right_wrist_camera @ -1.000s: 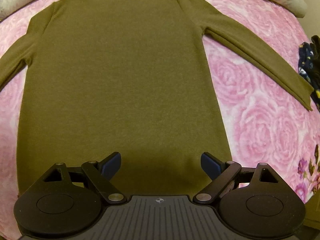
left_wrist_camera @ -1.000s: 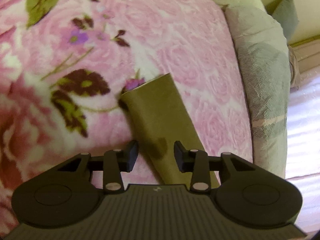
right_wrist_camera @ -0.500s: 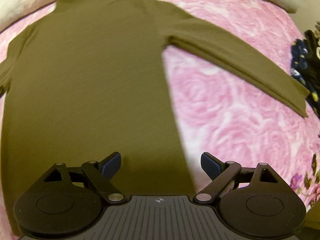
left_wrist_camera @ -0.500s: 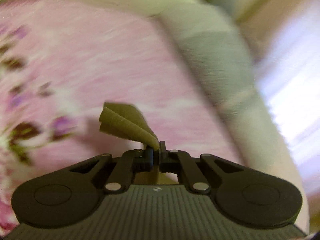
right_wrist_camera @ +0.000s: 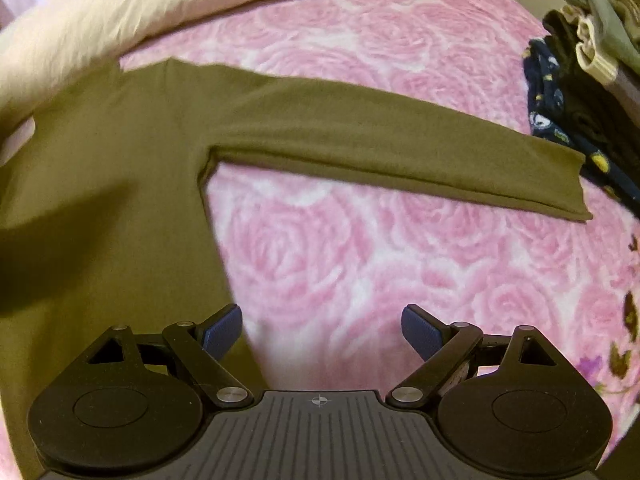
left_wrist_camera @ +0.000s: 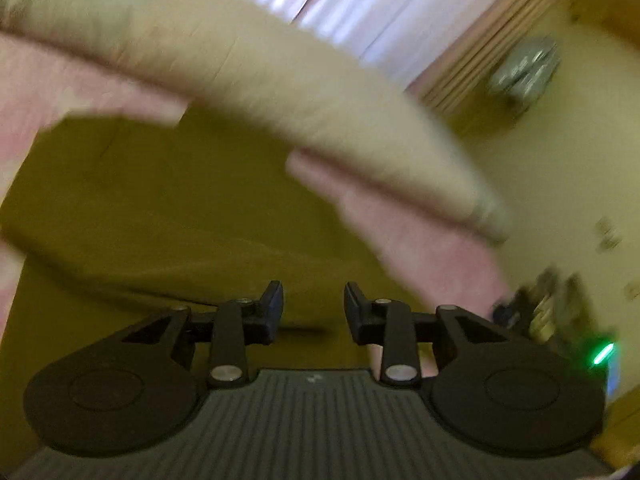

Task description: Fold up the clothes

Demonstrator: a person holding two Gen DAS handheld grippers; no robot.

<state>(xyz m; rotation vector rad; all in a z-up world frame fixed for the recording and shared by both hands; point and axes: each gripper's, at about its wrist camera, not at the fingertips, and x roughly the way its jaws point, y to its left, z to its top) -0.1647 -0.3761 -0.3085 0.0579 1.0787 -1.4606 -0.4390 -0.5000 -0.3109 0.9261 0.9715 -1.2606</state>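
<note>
Olive long-sleeve top is lying flat on the pink rose blanket, one sleeve stretching out toward a clothes pile at the right edge. Left gripper is hovering over the olive fabric, jaws opening, nothing between them; that view is blurry. Right gripper is hanging wide apart over the top's side edge and blanket, gripping nothing.

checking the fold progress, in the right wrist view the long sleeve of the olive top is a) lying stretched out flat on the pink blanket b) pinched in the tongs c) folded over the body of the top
a: the sleeve lies flat across the pink blanket, ahead of the empty, open right tongs.
</note>
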